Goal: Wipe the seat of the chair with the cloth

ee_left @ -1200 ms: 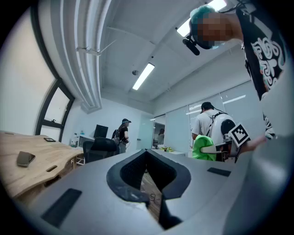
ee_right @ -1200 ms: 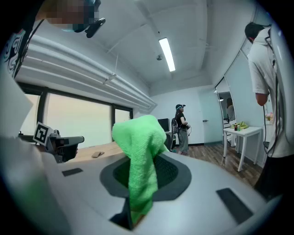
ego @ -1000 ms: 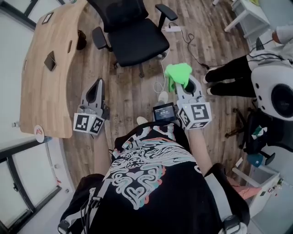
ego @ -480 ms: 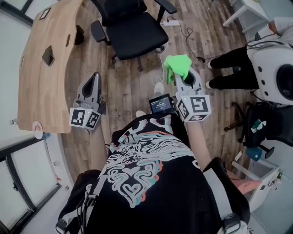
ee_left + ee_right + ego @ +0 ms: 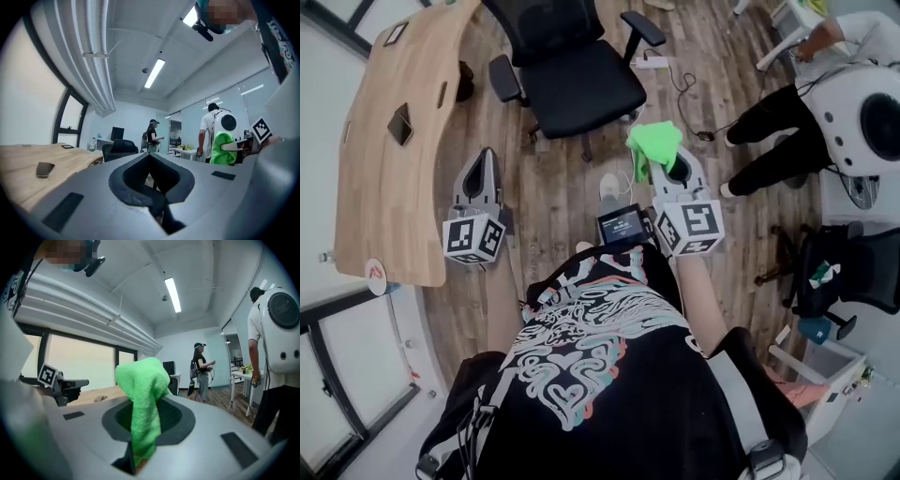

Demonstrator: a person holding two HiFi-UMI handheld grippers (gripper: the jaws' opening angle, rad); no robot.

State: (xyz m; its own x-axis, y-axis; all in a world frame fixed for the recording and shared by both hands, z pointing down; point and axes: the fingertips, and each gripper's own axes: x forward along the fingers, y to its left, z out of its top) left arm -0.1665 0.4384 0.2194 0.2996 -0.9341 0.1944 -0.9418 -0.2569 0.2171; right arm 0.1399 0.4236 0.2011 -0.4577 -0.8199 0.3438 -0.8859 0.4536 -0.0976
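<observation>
Bench [image 5: 389, 178] runs down the left of frame. Chair [image 5: 581, 86] top centre, front edge toward the person, backrest [image 5: 546, 21] cut off by the top edge. Left tool [image 5: 480, 159] jaws together, nothing in them. Right tool [image 5: 673, 167] clamped on cloth [image 5: 652, 145], centre right. Cloth is bunched, long axis along the jaws, pointing at the chair but short of it, over the floor [image 5: 572, 187]. It covers the tool tips.

Open floor [image 5: 553, 187] lies before the chair seat [image 5: 581, 89], its top bare; armrests [image 5: 504, 80] flank it, a desk [image 5: 389, 159] stands left, a person's legs [image 5: 773, 117] right.
</observation>
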